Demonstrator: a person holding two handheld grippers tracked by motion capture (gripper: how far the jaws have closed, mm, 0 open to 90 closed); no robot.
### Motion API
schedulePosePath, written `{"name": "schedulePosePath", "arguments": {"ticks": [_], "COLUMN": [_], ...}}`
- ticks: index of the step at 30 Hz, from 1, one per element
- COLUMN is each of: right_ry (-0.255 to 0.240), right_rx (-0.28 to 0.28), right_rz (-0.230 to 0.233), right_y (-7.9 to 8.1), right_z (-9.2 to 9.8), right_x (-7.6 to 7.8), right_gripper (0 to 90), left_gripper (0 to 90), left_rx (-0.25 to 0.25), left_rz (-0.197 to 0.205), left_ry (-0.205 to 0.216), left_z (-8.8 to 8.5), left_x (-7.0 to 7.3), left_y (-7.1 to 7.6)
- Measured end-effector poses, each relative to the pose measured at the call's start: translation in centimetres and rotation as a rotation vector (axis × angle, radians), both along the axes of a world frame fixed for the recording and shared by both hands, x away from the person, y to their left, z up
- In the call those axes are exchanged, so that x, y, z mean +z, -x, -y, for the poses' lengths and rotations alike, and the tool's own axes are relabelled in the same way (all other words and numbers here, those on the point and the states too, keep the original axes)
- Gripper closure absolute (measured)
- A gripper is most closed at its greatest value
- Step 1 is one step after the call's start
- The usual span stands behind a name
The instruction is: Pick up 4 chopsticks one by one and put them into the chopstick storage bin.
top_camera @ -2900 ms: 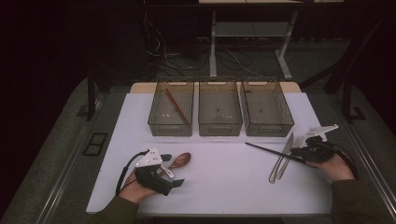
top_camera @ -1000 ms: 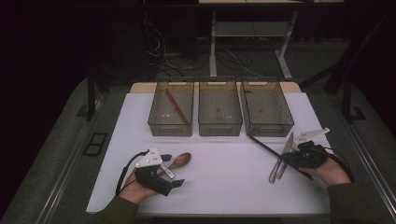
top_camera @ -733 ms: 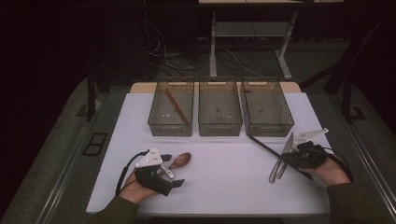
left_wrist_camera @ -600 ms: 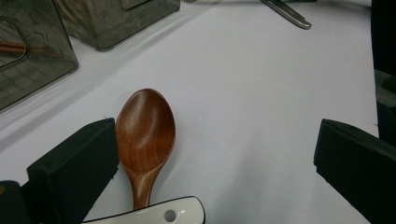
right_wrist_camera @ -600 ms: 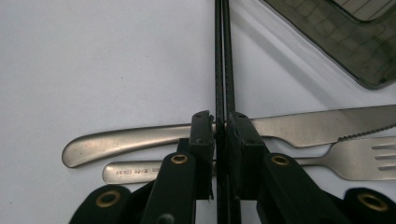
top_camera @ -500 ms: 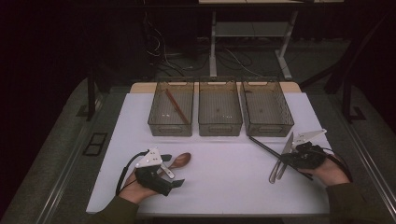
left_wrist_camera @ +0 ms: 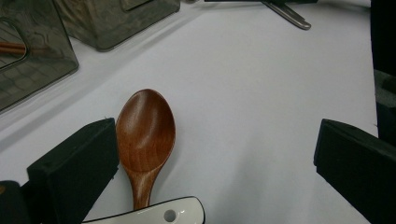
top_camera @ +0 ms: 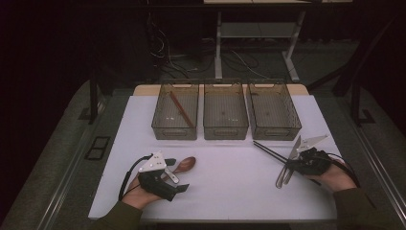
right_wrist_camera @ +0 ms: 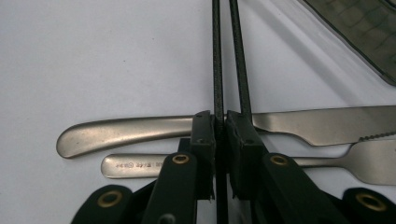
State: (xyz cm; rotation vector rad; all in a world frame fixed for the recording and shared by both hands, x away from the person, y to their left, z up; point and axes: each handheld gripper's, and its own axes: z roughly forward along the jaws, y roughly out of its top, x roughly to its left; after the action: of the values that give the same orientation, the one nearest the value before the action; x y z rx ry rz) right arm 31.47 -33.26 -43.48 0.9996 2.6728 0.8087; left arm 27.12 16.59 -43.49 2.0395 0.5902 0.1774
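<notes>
Down at the near edge of the white worktop [top_camera: 239, 191], two hands each hold a black gripper. On the left side, the left gripper [top_camera: 178, 184] rests on the worktop with its fingers [left_wrist_camera: 74, 168] spread wide apart. In the left gripper view, a brown wooden spoon [left_wrist_camera: 145, 135] lies between them, with its bowl just beside one finger, and I cannot tell if they touch. A white spoon handle with a small hole [left_wrist_camera: 159, 215] lies across the wooden spoon's stem.

On the right side, the right gripper [top_camera: 293, 165] has its fingers [right_wrist_camera: 203, 140] squeezed nearly shut. The right gripper view shows one thin black chopstick [right_wrist_camera: 216, 56] pinched between them. A second thin black chopstick [right_wrist_camera: 238, 56] runs just beside the first one and lies over the top of one finger. Under the fingers, a shiny silver table knife [right_wrist_camera: 140, 130] and a shiny silver fork [right_wrist_camera: 140, 165] lie flat on the worktop, side by side.

Farther back, three see-through grey plastic bins stand in a row, close together. The left bin [top_camera: 160, 129] has a long brown stick [top_camera: 182, 109] leaning inside it. The middle bin [top_camera: 225, 132] and the right bin [top_camera: 275, 133] stand next to it.
</notes>
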Motion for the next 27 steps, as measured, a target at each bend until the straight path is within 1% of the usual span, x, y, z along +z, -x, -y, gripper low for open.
{"name": "schedulePosePath", "arguments": {"ticks": [5,11,16,23,27], "right_ry": [-0.007,-0.009,-0.025,-0.076,-0.110], "right_rx": [0.004,0.006,0.010,0.006,0.004], "right_rz": [0.001,0.002,-0.007,-0.019,-0.014], "right_y": [0.06,0.03,0.01,0.00,0.02], "right_z": [0.06,0.11,0.15,0.45,0.57], "right_x": [-0.07,-0.08,0.00,0.40,0.69], "right_gripper": [84.0,84.3,84.6,84.8,84.9], "left_gripper": [0.0,0.0,0.0,0.0,0.0], "left_rx": [-0.002,-0.002,-0.003,-0.003,-0.001], "left_rz": [0.000,0.001,0.001,0.001,0.000], "left_ry": [-0.001,-0.002,-0.002,-0.002,-0.001], "left_z": [0.01,0.02,0.02,0.01,0.00], "left_x": [-0.01,-0.01,-0.02,-0.03,-0.02], "left_y": [-0.01,-0.02,-0.02,-0.03,-0.03]}}
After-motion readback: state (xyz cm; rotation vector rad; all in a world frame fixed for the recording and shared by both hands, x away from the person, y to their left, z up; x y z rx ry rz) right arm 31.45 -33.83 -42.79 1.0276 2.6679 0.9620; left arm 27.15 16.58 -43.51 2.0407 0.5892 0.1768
